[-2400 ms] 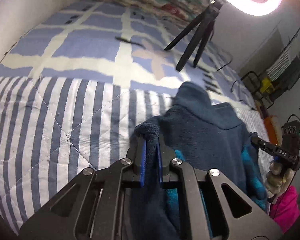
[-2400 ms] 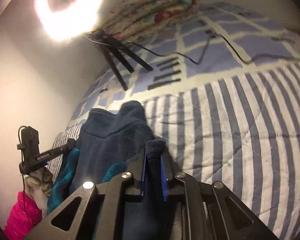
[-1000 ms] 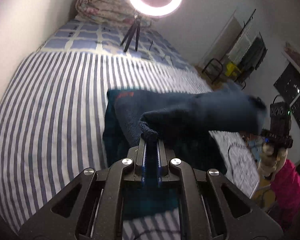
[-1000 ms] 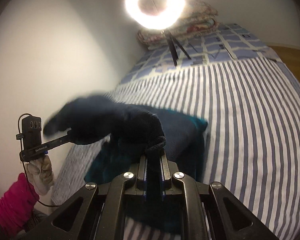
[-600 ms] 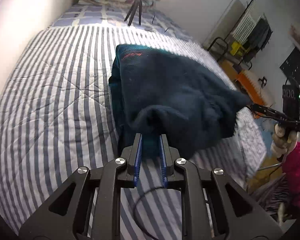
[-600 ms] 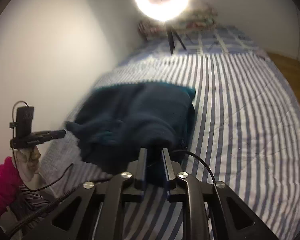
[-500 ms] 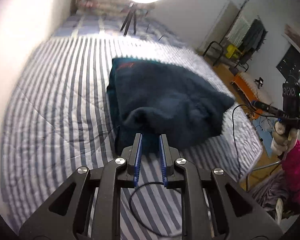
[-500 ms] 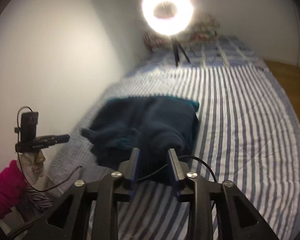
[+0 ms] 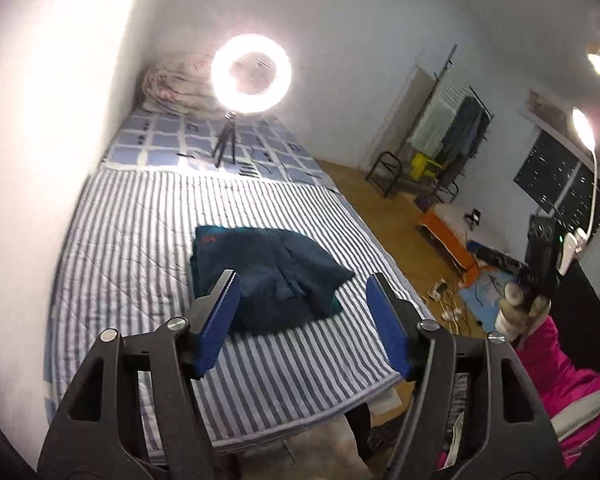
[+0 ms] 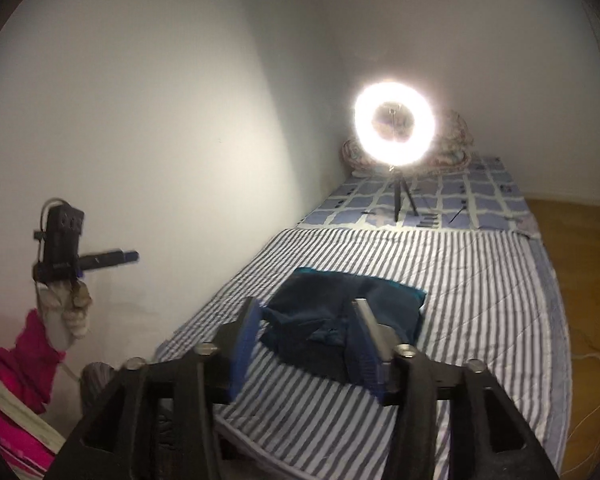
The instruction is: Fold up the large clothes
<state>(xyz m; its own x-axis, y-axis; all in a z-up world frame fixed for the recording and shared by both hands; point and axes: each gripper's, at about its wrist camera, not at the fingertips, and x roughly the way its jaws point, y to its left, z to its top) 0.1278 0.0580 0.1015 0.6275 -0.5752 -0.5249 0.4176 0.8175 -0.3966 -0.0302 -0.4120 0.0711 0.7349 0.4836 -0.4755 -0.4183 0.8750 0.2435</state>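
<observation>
Left gripper [image 9: 304, 320]: fingers spread, empty, raised above the bed [image 9: 140, 216]. Right gripper [image 10: 306, 344]: fingers spread, empty. Dark blue garment [image 9: 268, 276]: folded bundle lying mid-bed on the striped cover, one corner loose. Step: fold released. Next, likely: tidying the loose corner.

Striped bed [image 9: 140, 216] — folded navy garment [image 9: 268, 272], ring light [image 9: 252, 74] atop.

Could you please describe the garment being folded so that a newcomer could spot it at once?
Start at the bed's striped quilt, well in front of the ring light. The navy fleece lies folded there, the only dark bundle, with teal lining at its edges.
</observation>
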